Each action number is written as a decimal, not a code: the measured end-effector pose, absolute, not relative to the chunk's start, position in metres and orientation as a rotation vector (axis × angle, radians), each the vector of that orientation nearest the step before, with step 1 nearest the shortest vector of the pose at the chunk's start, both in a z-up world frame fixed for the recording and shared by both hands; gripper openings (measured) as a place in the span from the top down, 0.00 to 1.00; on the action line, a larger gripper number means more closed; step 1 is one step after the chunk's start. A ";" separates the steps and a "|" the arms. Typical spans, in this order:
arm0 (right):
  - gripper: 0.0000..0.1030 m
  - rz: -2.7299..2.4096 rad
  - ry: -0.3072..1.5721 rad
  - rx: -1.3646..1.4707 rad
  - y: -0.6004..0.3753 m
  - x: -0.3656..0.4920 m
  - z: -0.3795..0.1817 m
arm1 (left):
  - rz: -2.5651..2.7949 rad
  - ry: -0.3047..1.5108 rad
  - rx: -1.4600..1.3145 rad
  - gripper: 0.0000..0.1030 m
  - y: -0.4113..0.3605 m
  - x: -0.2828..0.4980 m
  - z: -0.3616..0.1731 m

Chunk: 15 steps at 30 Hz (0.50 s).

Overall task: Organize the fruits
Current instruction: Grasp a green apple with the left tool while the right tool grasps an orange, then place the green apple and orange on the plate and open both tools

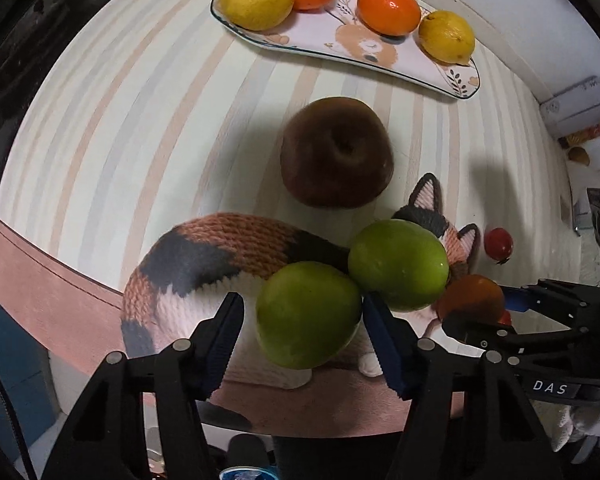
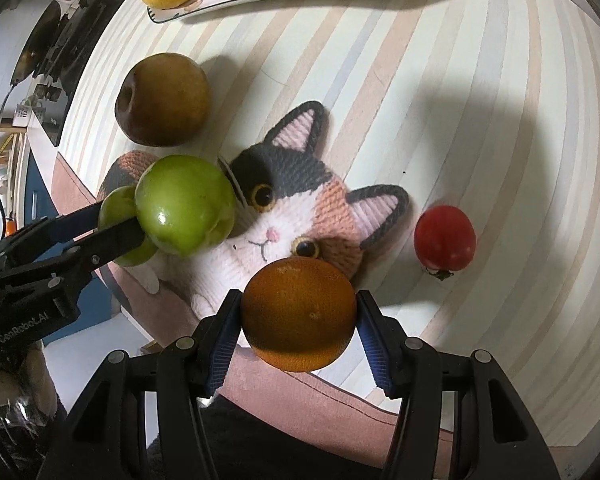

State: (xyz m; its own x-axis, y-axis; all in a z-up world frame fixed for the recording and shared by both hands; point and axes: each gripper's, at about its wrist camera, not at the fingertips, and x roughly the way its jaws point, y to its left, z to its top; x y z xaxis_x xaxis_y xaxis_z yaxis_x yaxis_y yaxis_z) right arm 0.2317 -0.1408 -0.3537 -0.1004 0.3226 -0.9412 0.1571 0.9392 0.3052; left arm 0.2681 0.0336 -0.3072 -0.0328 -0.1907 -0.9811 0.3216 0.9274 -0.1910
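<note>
While both grippers close on fruit over the knitted cat mat [image 2: 284,216] | left gripper [image 1: 302,312]: jaws half-spread around near green apple [image 1: 308,314], right pad touching | right gripper [image 2: 298,314]: clamped on orange [image 2: 298,314] | step: pickup | next: likely lift, carry to far plate [image 1: 320,46].

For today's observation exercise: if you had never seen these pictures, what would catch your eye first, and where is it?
Probably the knitted calico cat mat lying mid-table, with two green apples on it. Next, the right gripper closed on an orange over the cat's chin, and the left gripper around the nearer green apple. Farther back, a plate holds lemons and oranges.
</note>
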 end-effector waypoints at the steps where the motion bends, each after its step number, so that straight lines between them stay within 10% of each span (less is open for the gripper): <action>1: 0.43 0.144 1.680 0.370 -0.140 0.232 -0.353 | -0.418 1.547 0.098 0.48 0.034 0.267 -0.306; 15: 0.42 0.120 1.678 0.389 -0.154 0.233 -0.353 | -0.363 1.508 0.167 0.46 0.044 0.271 -0.307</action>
